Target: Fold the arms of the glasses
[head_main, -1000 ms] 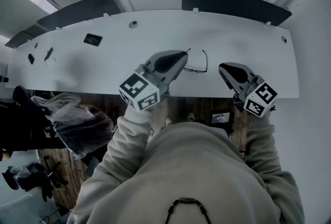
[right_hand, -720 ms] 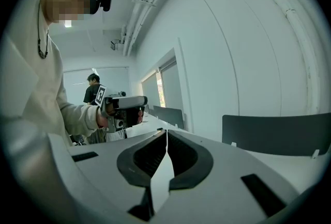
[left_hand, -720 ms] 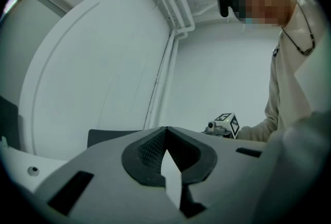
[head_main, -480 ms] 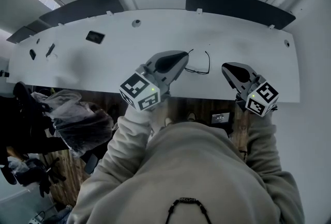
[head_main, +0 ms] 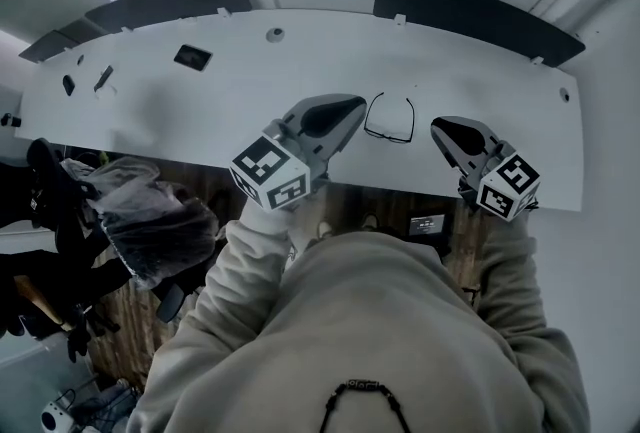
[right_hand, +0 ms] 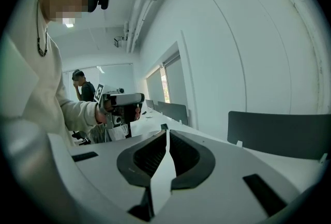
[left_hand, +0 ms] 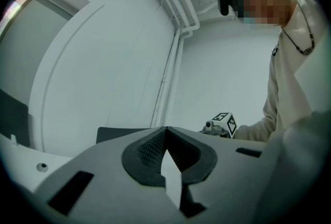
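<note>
Glasses lie untouched on the white table, at frame centre.
Only my head view shows them, arms apparently unfolded, sitting between the left gripper and the right gripper and touching neither. Each gripper view gives me just its own jaws, pressed together on nothing, with the other gripper visible beyond.

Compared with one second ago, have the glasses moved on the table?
No. The glasses still lie in line with the clip on the table's far edge; only the view itself shifted.
</note>
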`<state>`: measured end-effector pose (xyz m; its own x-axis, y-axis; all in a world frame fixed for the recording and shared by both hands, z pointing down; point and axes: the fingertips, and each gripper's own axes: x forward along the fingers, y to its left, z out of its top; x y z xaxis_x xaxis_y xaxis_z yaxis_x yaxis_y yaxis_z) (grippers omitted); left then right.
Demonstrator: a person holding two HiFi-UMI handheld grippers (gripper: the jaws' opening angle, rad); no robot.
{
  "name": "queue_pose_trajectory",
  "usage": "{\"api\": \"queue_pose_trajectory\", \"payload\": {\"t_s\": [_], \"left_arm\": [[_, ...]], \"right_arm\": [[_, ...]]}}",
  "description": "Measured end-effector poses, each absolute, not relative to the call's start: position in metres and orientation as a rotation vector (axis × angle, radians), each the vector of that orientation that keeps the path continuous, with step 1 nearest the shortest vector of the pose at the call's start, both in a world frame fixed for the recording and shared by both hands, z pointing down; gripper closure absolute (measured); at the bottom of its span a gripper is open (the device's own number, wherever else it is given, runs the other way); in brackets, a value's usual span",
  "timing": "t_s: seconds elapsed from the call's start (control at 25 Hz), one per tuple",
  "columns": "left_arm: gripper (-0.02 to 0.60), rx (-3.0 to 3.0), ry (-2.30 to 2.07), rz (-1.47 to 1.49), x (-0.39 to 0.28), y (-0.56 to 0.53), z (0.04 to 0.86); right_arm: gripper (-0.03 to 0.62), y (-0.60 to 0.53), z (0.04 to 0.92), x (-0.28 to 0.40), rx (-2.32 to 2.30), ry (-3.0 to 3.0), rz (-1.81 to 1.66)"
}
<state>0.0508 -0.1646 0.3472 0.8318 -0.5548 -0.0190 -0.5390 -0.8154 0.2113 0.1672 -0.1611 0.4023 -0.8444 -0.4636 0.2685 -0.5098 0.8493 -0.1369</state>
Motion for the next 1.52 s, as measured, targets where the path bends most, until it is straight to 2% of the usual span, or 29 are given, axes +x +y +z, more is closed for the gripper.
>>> {"api": "queue_pose_trajectory", "payload": {"t_s": [1.52], "left_arm": [[0.575, 2.563, -1.26, -0.1, -0.048, -0.155, 0.387]], "right_arm": [[0.57, -0.235, 0.591, 0.143, 0.466, -2.403, 0.223]]}}
